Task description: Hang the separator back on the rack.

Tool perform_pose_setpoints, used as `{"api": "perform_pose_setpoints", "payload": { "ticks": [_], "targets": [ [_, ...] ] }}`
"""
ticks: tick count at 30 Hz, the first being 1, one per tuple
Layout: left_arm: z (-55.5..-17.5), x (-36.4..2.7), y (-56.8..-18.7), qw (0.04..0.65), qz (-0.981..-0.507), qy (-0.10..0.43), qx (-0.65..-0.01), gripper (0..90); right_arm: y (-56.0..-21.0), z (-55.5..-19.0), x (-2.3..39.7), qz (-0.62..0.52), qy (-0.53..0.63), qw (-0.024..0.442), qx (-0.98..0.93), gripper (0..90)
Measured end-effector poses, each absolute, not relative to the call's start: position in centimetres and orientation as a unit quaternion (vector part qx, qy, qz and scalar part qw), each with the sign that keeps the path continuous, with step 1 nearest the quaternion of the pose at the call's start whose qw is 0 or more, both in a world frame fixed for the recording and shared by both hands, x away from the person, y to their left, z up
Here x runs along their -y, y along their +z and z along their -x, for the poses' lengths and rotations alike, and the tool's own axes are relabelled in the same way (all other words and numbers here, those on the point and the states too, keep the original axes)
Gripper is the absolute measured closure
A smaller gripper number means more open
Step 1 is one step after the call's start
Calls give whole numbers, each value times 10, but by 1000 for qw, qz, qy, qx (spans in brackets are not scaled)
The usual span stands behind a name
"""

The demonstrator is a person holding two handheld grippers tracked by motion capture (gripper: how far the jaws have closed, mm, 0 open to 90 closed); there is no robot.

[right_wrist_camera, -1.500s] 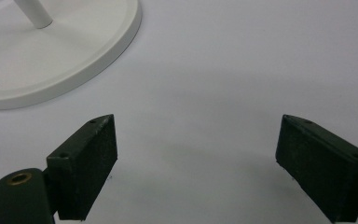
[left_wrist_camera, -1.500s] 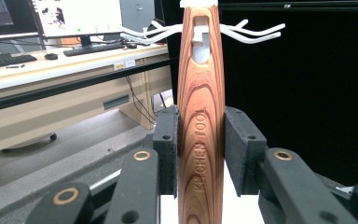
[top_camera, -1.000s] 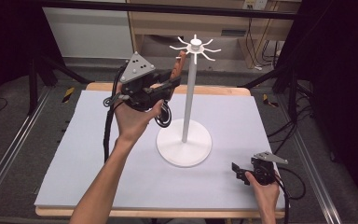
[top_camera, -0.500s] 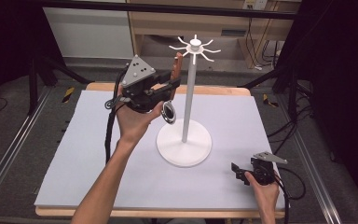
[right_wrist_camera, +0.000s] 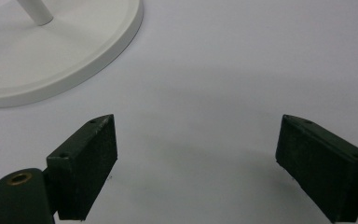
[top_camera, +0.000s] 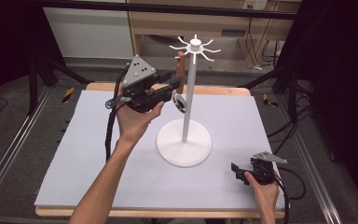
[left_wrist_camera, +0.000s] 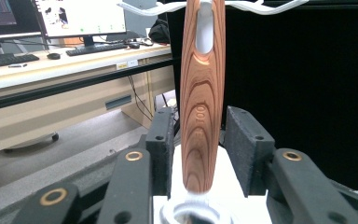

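A white hook stand (top_camera: 185, 116) rises from a round base (right_wrist_camera: 51, 56) at mid table. A utensil with a wooden handle (top_camera: 181, 65) and a metal ring end (top_camera: 180, 103) hangs upright from one of the top hooks (left_wrist_camera: 204, 9). My left gripper (top_camera: 177, 85) is raised beside the pole. Its jaws have just been opening and stand on either side of the handle (left_wrist_camera: 200, 107), the pads (left_wrist_camera: 161, 140) slightly off it. My right gripper (top_camera: 236, 170) rests low at the front right, open over bare mat (right_wrist_camera: 196, 154).
A pale mat (top_camera: 74, 154) covers the table, with a wooden edge around it. Black frame rails and loose cables (top_camera: 293, 135) run along both sides. A desk with monitors (left_wrist_camera: 79, 18) stands beyond the table.
The wooden handle has gone from tilted to hanging straight under the hook. The left jaws have parted from it. The right hand has stayed put.
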State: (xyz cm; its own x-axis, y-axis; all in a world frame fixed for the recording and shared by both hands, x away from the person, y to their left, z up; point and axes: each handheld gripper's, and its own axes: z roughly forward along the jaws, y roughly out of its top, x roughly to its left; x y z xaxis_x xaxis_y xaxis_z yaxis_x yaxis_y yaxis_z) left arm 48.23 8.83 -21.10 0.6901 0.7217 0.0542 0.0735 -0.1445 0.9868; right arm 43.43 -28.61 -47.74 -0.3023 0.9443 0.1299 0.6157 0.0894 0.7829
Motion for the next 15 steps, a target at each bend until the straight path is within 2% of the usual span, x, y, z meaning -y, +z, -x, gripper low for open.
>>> {"api": "perform_pose_setpoints", "payload": {
  "ticks": [15],
  "targets": [
    [-467,-105,-233,574,-722,266,-278,489,-478,-434,285,-553,387,210,-707,130]
  ]
}}
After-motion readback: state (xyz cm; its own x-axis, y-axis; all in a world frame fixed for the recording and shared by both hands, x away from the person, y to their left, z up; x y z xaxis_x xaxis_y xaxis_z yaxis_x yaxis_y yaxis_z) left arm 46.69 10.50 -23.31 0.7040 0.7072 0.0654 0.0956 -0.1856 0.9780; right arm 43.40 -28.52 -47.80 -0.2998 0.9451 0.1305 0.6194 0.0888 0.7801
